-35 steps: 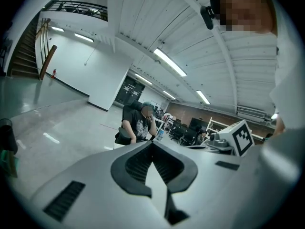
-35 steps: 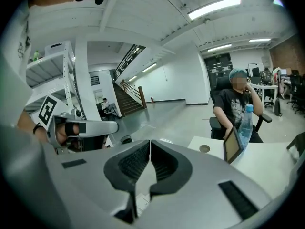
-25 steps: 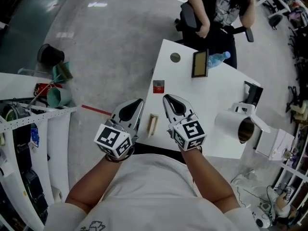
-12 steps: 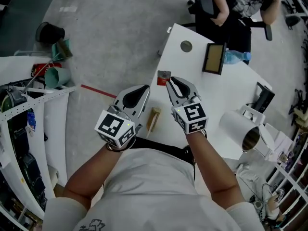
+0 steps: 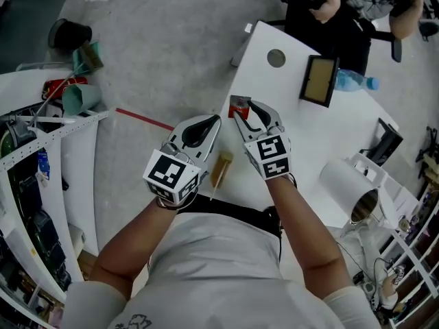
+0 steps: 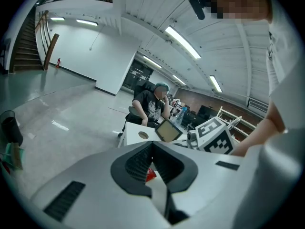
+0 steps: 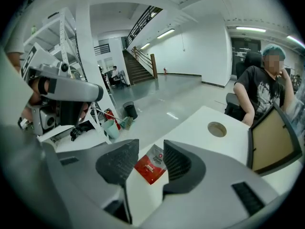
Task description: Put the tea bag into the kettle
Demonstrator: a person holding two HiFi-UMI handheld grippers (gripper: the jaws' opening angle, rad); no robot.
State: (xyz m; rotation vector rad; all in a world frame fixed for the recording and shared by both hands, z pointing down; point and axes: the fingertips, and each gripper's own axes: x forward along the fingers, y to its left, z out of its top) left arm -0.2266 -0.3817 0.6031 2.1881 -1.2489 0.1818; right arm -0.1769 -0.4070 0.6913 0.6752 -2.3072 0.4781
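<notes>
As the person leans over the white worktop point(image 5: 302, 136) with two hand-held grippers, the one tea bag point(image 5: 238, 105) lies flat near the worktop's left edge. It is a small sachet, red over most of its face and white at the top, with print too small to read. The right gripper point(image 5: 245, 110) points down at it; its jaws have just been opening and stand wide, with the sachet seen between them on the surface and neither pad pressing on it. The left gripper point(image 5: 214, 120) sits just beside it at the worktop's edge, its jaws closed tip to tip on nothing. One white kettle point(image 5: 346, 187) stands at the worktop's right end, dark mouth showing, well apart from the tea bag. Between the two grippers, near the front edge, lies one small pale wooden piece point(image 5: 221, 168). Farther back are one round hole point(image 5: 276, 58) in the surface, one dark-framed panel point(image 5: 319, 81) and one clear bottle point(image 5: 353, 82) lying beside it, with a seated person point(image 5: 329, 12) behind them. On the floor to the left stand one teal cup point(image 5: 74, 96) and one black cup point(image 5: 68, 33).
</notes>
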